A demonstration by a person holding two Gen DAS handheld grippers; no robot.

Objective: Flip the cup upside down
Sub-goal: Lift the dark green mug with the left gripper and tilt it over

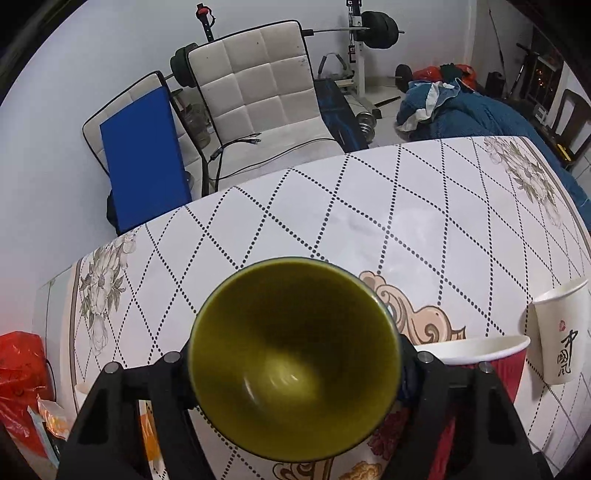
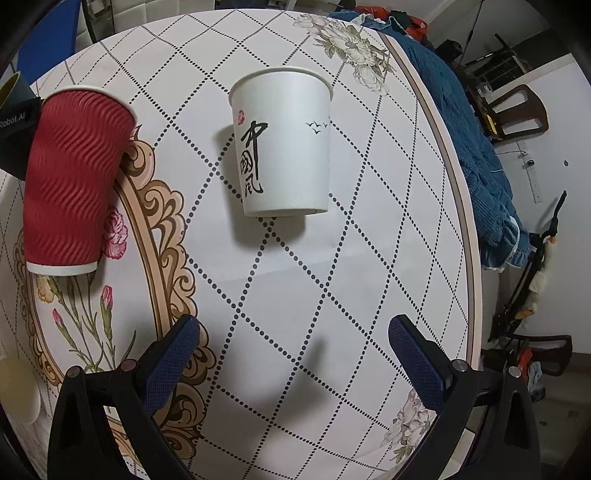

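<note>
Cup, green inside and dark outside, sits clamped between the two fingers of my left tool, its open mouth turned toward the left wrist camera so that the bowl-shaped interior fills the lower middle of that view. The fingers press on its left and right flanks. It is held above the table, whose white top carries a dotted diamond grid, grey flowers at the corners and a tan scrolled frame near the middle.

Just right of the held cup stands a red cup, ribbed, white at the rim and upright; in the right wrist view the same red cup stands at far left on the scrolled frame. A white cup with black brush characters stands upright further right, apart from the red one; in the right wrist view this white cup is central, mouth up, on the grid pattern.

My right tool hangs over bare table with its blue-padded fingers spread wide and nothing between them, well short of the white cup. At that view's left edge a dark part of my left tool shows beside the red cup.

Beyond the table: a white quilted chair, a blue board leaning on a second chair, a barbell rack, and blue bedding.
</note>
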